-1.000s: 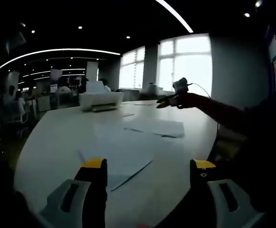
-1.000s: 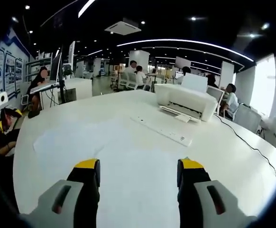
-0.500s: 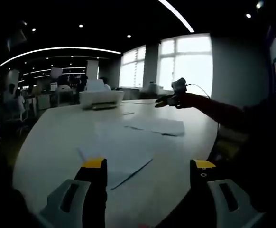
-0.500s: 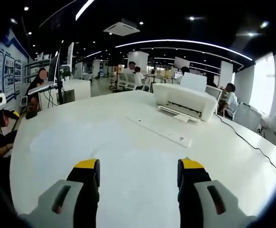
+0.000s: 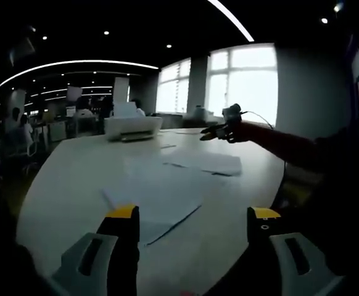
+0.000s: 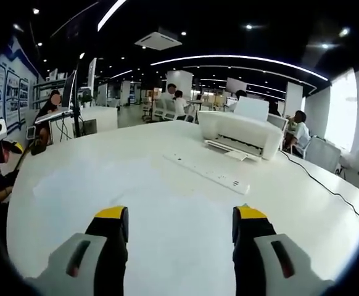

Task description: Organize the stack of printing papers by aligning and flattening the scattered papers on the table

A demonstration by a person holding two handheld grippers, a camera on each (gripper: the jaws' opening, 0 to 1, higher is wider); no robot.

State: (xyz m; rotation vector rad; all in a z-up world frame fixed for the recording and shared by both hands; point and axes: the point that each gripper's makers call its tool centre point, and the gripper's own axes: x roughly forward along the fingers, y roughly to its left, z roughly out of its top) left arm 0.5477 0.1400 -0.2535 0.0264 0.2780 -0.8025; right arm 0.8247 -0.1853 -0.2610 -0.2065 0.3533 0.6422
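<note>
1. Paper is what you are handling: loose printing sheets (image 5: 158,200) lie scattered flat on the white tabletop (image 5: 68,185), the nearest one just beyond your left gripper (image 5: 192,225) with a corner pointing toward the tabletop's near edge, and a further sheet (image 5: 207,162) beside the right-hand edge.
2. Expect each sheet to be very light, thin and floppy; it will likely slide on the smooth surface and crease if you pinch it hard. Judge it best to take hold at an edge or corner, or to nudge the edges sideways with the jaws to square them.
3. Your left gripper's jaws stand wide apart and hold nothing; the same goes for your right gripper (image 6: 179,225), hovering over bare tabletop.
4. Left gripper view gives you the scattered sheets and your right gripper (image 5: 224,126) held up in the air above the right-hand edge, beyond the further sheet.
5. Right gripper view gives you what the other does not make clear: a white printer (image 6: 240,132) toward the far edge, a long power strip (image 6: 207,174) lying in front of it, and a cable (image 6: 318,182) trailing along the right side. A faint pale sheet (image 6: 74,185) seems to lie toward the left edge, though you cannot be sure.
</note>
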